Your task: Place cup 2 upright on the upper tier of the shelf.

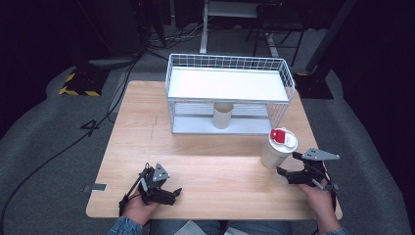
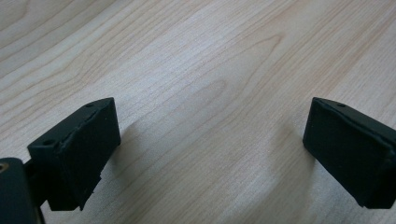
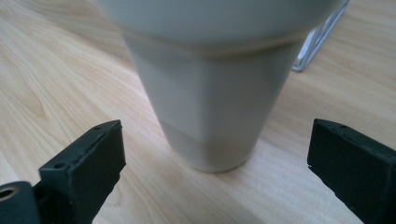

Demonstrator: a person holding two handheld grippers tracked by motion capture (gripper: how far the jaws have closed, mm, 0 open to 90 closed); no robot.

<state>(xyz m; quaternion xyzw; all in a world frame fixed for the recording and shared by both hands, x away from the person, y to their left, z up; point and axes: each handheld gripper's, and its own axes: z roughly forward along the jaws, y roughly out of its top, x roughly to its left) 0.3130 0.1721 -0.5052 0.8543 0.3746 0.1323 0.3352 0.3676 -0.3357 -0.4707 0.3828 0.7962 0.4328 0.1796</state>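
From my remote seat I judged the job barely begun: the tall cream plastic cup with a white lid and red stopper [image 1: 278, 148] stood upright on the pale wooden surface [image 1: 195, 161], at about four o'clock from its middle, not yet grasped. My right tongs [image 1: 289, 165] sat just beside it with the jaws spread wide; in the right gripper view the cup's tapered base [image 3: 210, 135] rose between the black pads without either one touching it. My left tongs [image 1: 172, 192] rested at seven o'clock, released, with bare wood between the pads. Closing on the cup and carrying it off was all left to do, perhaps toward the white wire two-tier rack [image 1: 230, 93] at twelve o'clock, where a plain cream cup [image 1: 222, 114] already stood on the lower shelf. Around the surface lay grey carpet [image 1: 44, 137], black cables and dark stands.
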